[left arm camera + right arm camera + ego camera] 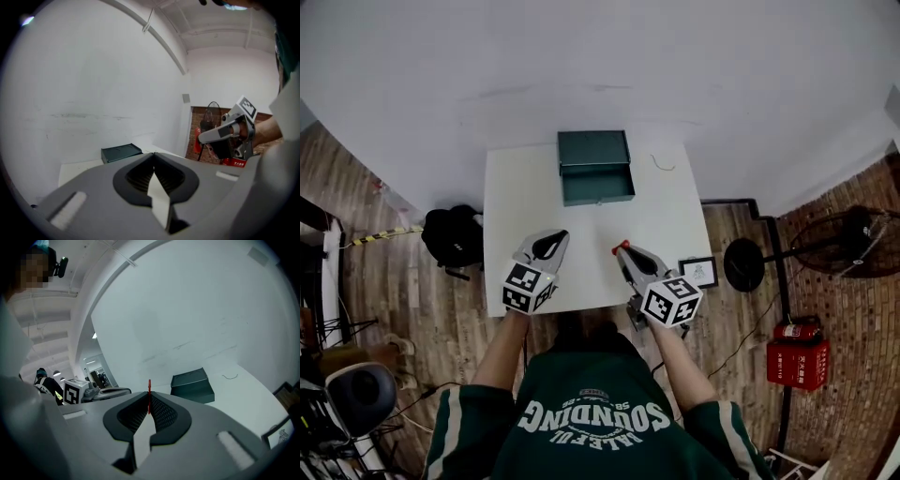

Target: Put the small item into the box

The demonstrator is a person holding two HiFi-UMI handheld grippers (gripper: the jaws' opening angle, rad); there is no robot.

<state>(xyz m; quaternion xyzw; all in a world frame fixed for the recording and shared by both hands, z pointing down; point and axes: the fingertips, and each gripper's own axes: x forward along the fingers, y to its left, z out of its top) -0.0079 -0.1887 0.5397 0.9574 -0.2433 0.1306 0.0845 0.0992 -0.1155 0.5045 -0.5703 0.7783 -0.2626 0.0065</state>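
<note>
A dark green metal box (pixel 596 169) stands open at the far edge of the white table (pixel 525 197), its lid up at the back. My right gripper (pixel 622 251) hovers over the table's near half, shut on a small thin red item (pixel 616 248). In the right gripper view the red item (pixel 149 394) sticks up from the closed jaws, with the box (pixel 192 385) ahead on the right. My left gripper (pixel 551 246) hangs beside it on the left, shut and with nothing in it. The left gripper view shows the box (pixel 121 152) far ahead and the right gripper (pixel 225 133).
A short bit of wire (pixel 662 165) lies on the table right of the box. On the floor are a black backpack (pixel 453 236) to the left, and a framed picture (pixel 699 271), a standing fan (pixel 853 239) and a red fire extinguisher (pixel 797 330) to the right.
</note>
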